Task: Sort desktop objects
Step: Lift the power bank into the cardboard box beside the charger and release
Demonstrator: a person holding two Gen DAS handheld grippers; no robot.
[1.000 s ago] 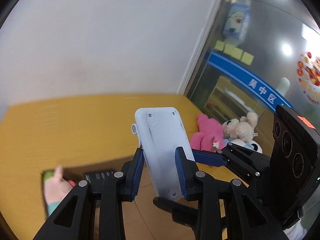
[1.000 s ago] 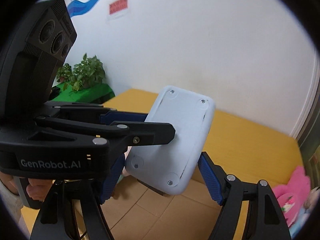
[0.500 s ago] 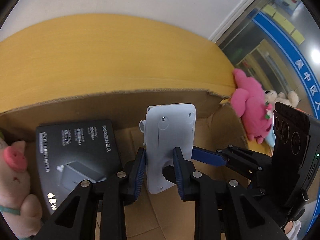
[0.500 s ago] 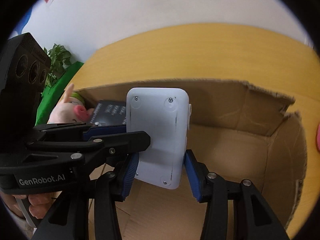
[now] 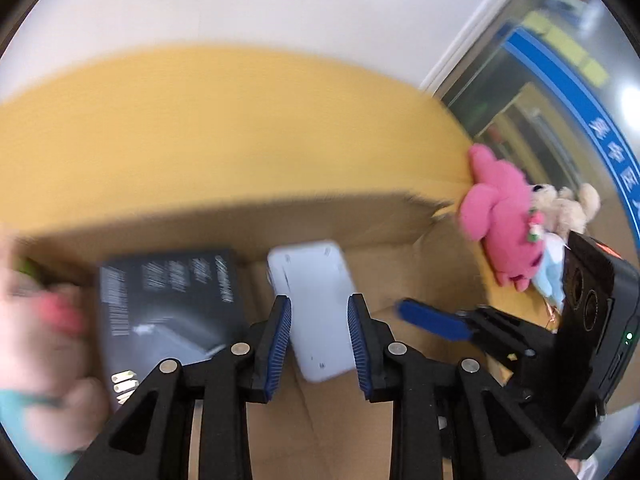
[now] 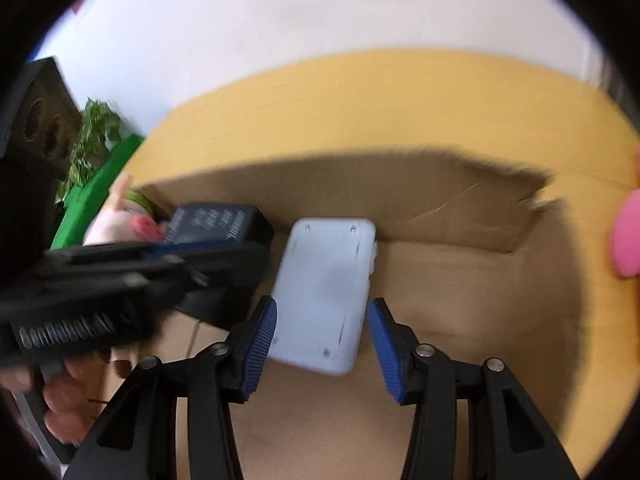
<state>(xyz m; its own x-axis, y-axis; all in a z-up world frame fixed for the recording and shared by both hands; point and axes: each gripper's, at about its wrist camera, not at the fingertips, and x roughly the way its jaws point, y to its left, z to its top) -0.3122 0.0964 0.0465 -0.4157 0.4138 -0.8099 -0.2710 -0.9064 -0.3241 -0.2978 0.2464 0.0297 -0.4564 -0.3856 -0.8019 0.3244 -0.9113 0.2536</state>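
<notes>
My left gripper (image 5: 319, 300) is pressing its blue ribbed pads (image 5: 280, 340) against both long edges of the white rounded plastic device (image 5: 308, 272), holding it screw-side up, though its jaws have just been easing slightly apart. My right gripper (image 6: 322, 304) is straddling the same device, open: its jaws closed in and have just been opening a little, and a gap is showing at the pad on the 3 o'clock side.

The device is hanging low inside the brown cardboard box (image 5: 320, 224), its far end pointing to 12 o'clock near the back wall. Whether it is touching the floor of the box I cannot tell; both views are blurring.

In the left wrist view, a black printed carton (image 5: 168, 300) is lying in the box at 9 o'clock, just beside the device. Farther at 9 o'clock a pale pink plush pig (image 5: 40, 320) is showing as a smear. Outside the box at 2 o'clock a bright pink plush toy (image 5: 500, 216) is leaning beside a cream teddy bear (image 5: 568, 208). The yellow tabletop (image 5: 240, 120) is stretching away at 12 o'clock.
</notes>
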